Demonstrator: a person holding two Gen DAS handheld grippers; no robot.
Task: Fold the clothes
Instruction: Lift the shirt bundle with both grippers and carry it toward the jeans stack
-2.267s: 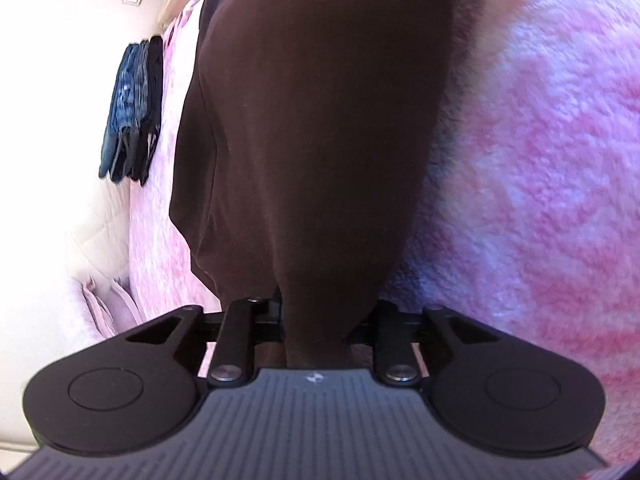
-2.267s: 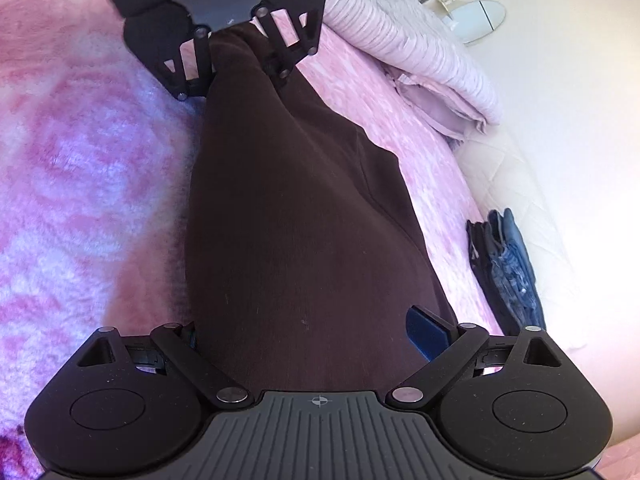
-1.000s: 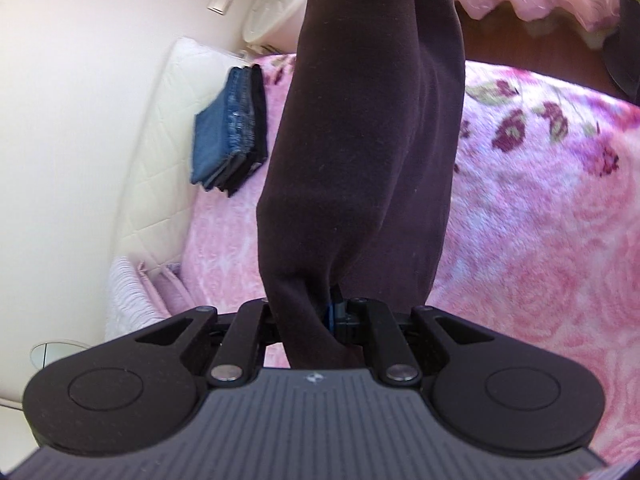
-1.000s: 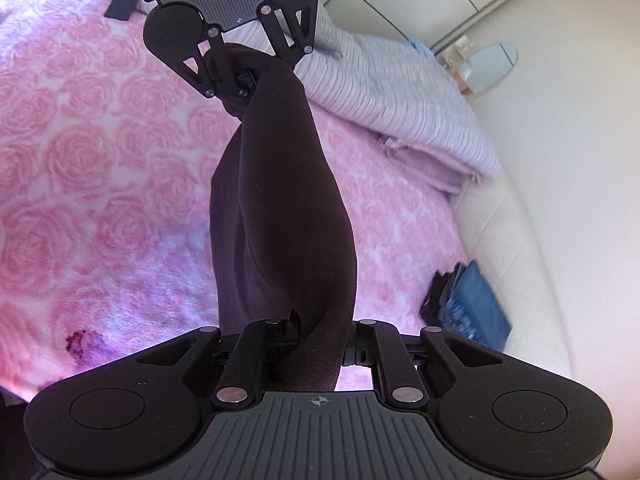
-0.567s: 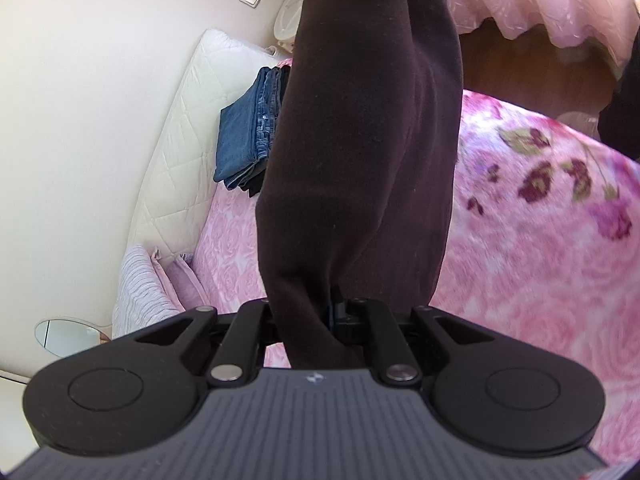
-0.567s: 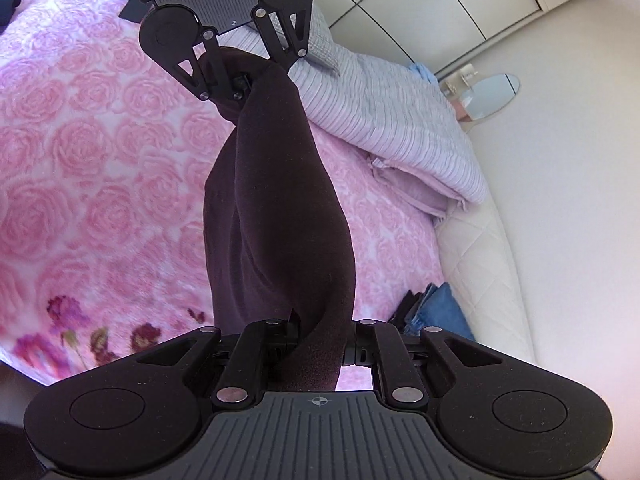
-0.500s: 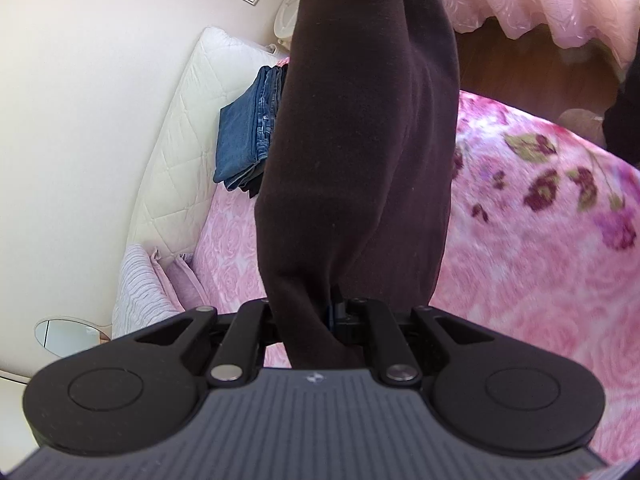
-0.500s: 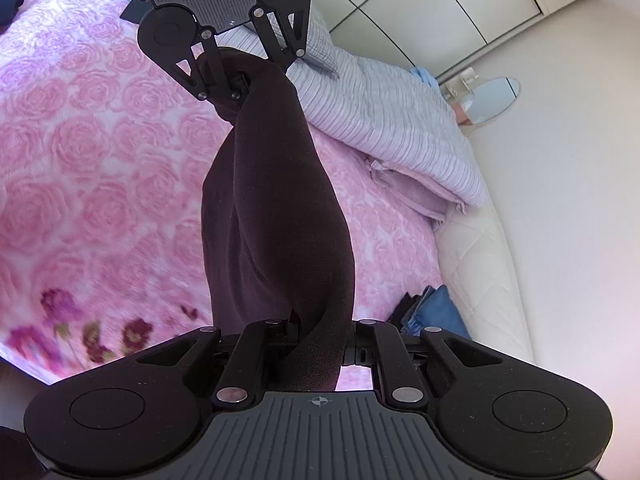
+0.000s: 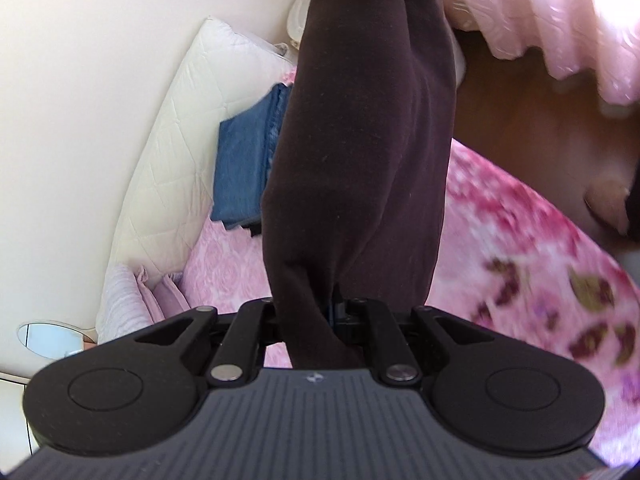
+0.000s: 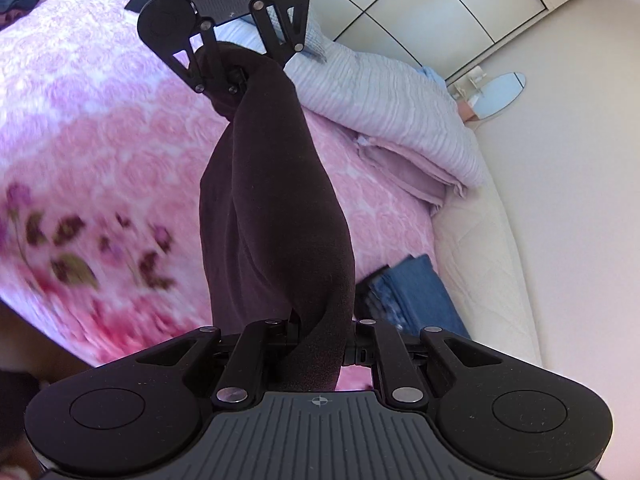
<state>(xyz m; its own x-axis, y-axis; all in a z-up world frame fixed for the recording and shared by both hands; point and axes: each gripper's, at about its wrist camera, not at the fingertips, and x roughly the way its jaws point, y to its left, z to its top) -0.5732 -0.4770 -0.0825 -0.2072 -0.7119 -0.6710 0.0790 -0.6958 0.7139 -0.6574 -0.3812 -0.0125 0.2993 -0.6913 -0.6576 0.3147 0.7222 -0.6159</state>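
Dark garment (image 10: pixel 276 216) stretched between left tongs (image 10: pixel 224 76) and right tongs (image 10: pixel 320 332), both clamped on it.

We see bed (image 10: pixel 100 128) with pink rose blanket, folded blue jeans (image 10: pixel 420 292) near headboard, striped lilac pillow (image 10: pixel 384 108) beside folded pink cloth (image 10: pixel 404 176).

1. No readable text, brand, number or sign in either wrist view.
2. Only a small crosshair emblem on each gripper body; no lettering beside it.
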